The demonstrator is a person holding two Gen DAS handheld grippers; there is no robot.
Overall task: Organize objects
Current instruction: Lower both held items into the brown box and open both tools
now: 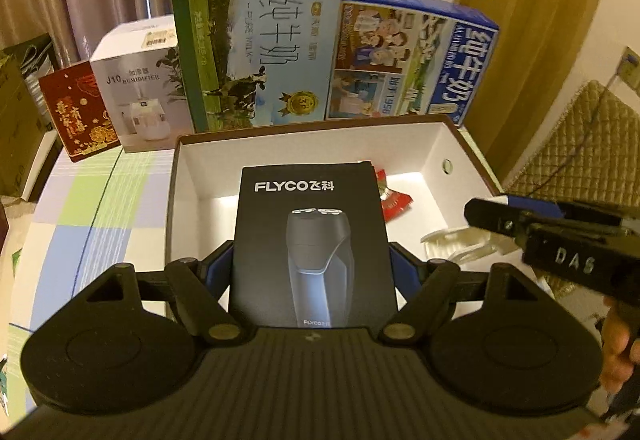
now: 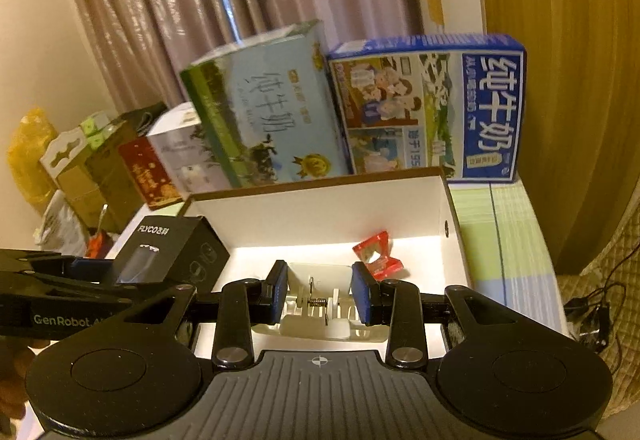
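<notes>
My left gripper (image 1: 311, 264) is shut on a black FLYCO shaver box (image 1: 312, 240), held upright over the near-left part of an open storage box with white walls (image 1: 280, 155) and a brown rim. Inside it lies a red wrapper (image 1: 394, 199). In the right wrist view my right gripper (image 2: 320, 294) is shut on a white plastic spring clip (image 2: 320, 276), low inside the storage box (image 2: 320, 211), near the red wrapper (image 2: 376, 252). The shaver box (image 2: 172, 252) and left gripper (image 2: 92, 268) show at the left. The clip (image 1: 456, 244) also shows in the left wrist view.
Behind the storage box stand a green-and-blue milk carton (image 1: 260, 39), a blue milk carton (image 1: 412, 55), a white humidifier box (image 1: 140, 91) and a red box (image 1: 80, 111). A checked tablecloth (image 1: 80, 220) covers the table. A quilted seat (image 1: 580, 143) is at the right.
</notes>
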